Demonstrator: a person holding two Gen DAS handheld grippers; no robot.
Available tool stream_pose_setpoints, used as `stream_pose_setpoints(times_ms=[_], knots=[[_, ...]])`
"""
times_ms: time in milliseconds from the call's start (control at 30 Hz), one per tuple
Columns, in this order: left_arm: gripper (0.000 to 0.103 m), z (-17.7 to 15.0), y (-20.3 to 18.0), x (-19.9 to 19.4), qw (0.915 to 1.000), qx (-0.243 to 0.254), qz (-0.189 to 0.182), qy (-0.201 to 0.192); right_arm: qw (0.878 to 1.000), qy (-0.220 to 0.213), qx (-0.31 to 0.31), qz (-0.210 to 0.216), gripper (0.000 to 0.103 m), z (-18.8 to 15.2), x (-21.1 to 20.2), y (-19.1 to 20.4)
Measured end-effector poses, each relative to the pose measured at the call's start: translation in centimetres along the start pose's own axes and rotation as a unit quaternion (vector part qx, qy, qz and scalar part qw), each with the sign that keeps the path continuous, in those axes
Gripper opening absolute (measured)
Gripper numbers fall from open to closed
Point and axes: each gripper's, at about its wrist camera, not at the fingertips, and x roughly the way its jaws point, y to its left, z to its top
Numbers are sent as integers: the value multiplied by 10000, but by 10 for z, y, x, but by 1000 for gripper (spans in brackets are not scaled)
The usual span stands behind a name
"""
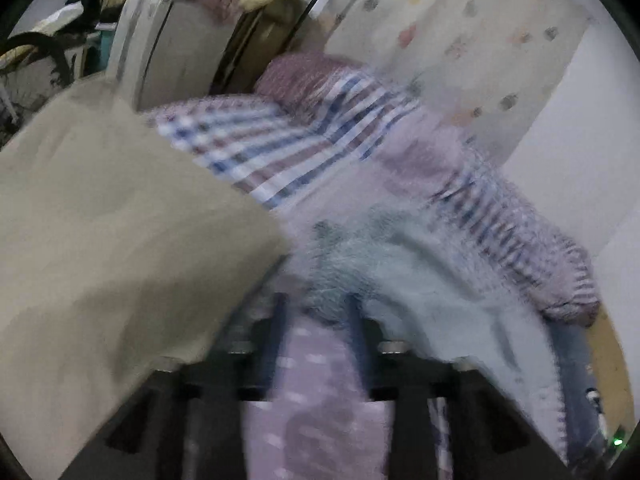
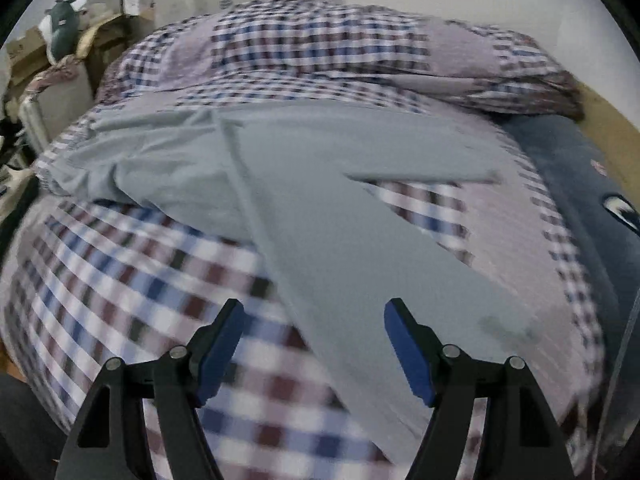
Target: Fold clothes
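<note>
A pale grey-blue garment [image 2: 320, 184] lies spread on the checked bed cover [image 2: 132, 280], one long panel running toward the camera. My right gripper [image 2: 314, 320] hovers open just above that panel's near end, nothing between its blue pads [image 2: 224, 344]. The left wrist view is heavily blurred. There my left gripper [image 1: 316, 300] has its fingers close together, with a bunched edge of the pale garment [image 1: 400, 256] pinched between the tips. Lavender spotted fabric [image 1: 316, 392] shows below between the fingers.
A large beige cloth [image 1: 100, 220] fills the left of the left wrist view, very near the lens. A checked quilt [image 2: 360, 48] is heaped at the bed's far side. A dark blue garment [image 2: 560, 184] lies at the right edge. Boxes and clutter [image 2: 60, 40] stand beyond the left.
</note>
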Motion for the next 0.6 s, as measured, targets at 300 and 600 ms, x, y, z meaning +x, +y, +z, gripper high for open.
stream_pose_setpoints(times_ms=[300,600], knots=[[87,-102,-150,8,9877,707,-1314,469,9976,513,-163,-446,37,-69,0,-45],[87,-198,-220,64,9727,1547,-1300,1139,9678,1049,-1912,-1257,37,-104,35,-8]])
